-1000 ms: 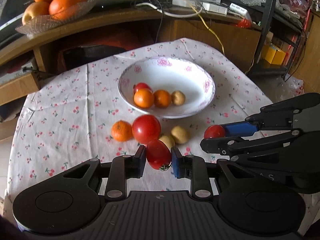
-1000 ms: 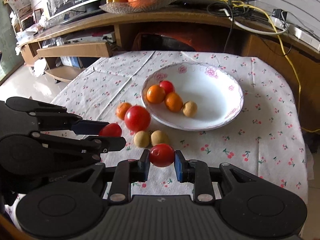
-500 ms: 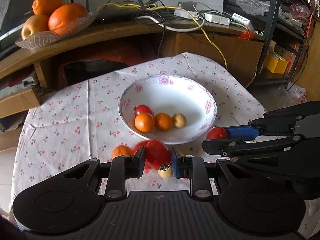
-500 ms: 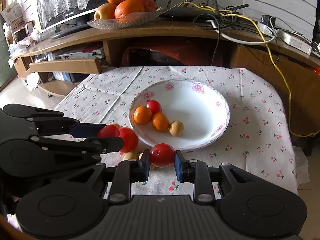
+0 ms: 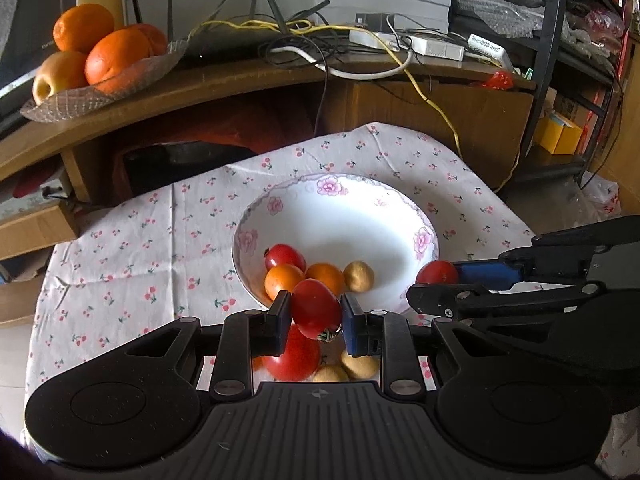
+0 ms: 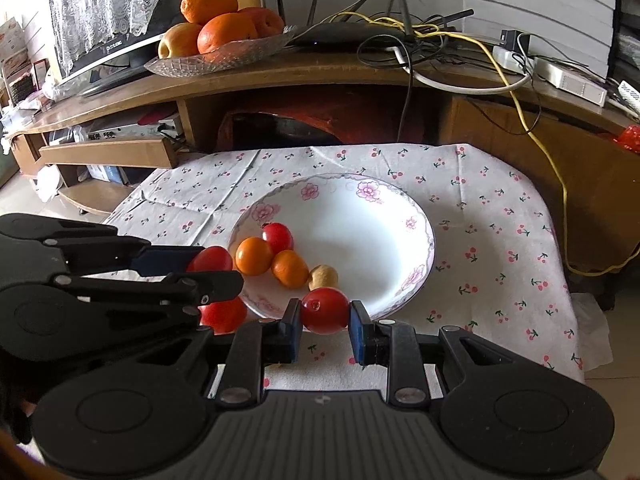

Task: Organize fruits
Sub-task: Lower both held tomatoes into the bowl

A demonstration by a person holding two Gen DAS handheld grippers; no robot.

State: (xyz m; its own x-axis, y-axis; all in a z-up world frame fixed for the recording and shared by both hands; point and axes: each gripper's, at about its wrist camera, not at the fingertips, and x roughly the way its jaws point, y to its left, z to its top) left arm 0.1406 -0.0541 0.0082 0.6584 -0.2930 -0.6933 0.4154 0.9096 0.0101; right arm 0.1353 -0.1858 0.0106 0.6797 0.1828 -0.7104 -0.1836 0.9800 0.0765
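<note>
Fingers of both grippers, left point(image 5: 316, 316) and right point(image 6: 324, 330), each pinch a tomato near the bowl point(image 6: 400, 216): four fruits in, several left on the cloth.

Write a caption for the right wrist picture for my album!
Right hand-held gripper carries a tomato toward the bowl.

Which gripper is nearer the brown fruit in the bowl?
Right. The right gripper, holding a tomato, sits just in front of the brown fruit; the left gripper is beyond the oranges.
</note>
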